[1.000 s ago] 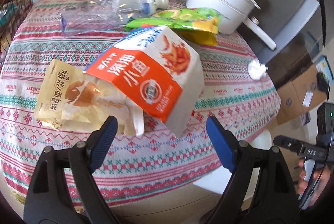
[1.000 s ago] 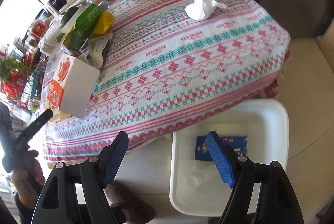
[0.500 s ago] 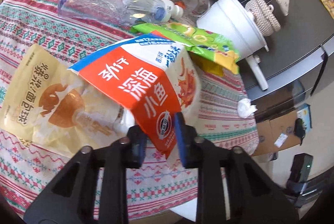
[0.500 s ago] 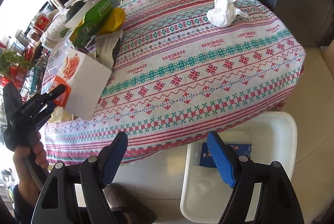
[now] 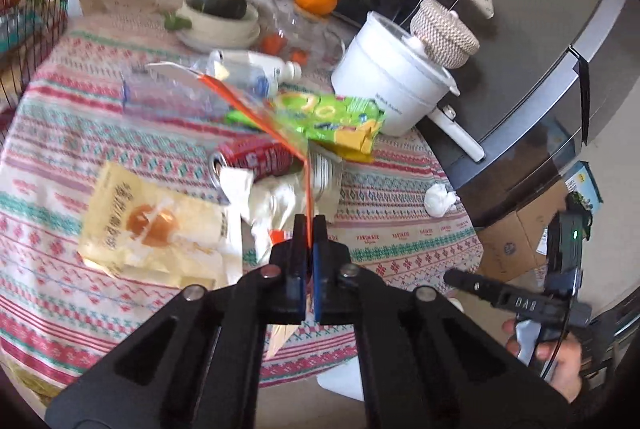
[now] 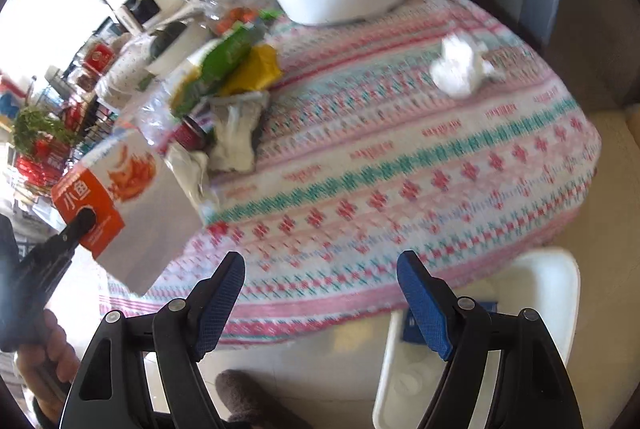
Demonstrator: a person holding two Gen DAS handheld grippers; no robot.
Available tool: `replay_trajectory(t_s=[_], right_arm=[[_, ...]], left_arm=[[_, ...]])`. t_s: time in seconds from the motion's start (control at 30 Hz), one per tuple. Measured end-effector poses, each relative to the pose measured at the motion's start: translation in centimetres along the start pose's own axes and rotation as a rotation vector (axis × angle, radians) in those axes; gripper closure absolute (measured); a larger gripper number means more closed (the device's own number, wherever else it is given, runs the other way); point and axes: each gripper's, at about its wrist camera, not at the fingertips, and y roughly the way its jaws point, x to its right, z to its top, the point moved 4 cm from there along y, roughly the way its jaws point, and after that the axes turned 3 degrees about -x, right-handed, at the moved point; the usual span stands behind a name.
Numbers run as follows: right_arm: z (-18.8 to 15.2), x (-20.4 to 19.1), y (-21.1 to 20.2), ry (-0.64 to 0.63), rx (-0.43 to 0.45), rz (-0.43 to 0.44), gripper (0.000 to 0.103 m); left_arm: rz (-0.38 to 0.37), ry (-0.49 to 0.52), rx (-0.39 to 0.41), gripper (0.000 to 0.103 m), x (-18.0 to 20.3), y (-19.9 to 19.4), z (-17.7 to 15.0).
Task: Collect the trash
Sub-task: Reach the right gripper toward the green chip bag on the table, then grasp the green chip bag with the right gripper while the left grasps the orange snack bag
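The left gripper (image 5: 307, 229) is clamped on the corner of the orange-and-white snack box (image 6: 132, 201), lifted at nine o'clock off the table edge. It looks light, empty, crushable card. The right gripper (image 6: 320, 301) hangs spread above the white bin (image 6: 560, 269).

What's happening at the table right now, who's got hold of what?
The left gripper is shut on the orange-and-white snack box, held lifted at the near edge of the patterned tablecloth. The right gripper is open and empty, above the white plastic bin on the floor. A crumpled white tissue, a red can and snack bags remain on the table.
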Motion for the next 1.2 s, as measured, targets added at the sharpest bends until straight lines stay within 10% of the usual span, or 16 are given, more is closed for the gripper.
replay_trajectory(t_s=[0.67, 0.87, 0.93, 1.2], right_arm=[[12.8, -8.4, 8.1, 0.196, 0.082, 0.331, 0.032], [13.9, -8.9, 10.0, 0.209, 0.056, 0.315, 0.056], [13.9, -8.8, 10.2, 0.203, 0.048, 0.303, 0.085], [12.9, -9.7, 6.0, 0.088, 0.106, 0.327, 0.095]], left_arm=[[0.051, 0.032, 0.074, 0.101, -1.5, -1.2, 1.7], [0.059, 0.027, 0.073, 0.101, -1.6, -1.0, 1.8], [0.06, 0.026, 0.074, 0.101, -1.7, -1.1, 1.8], [0.059, 0.059, 0.102, 0.101, -0.5, -1.8, 1.6]])
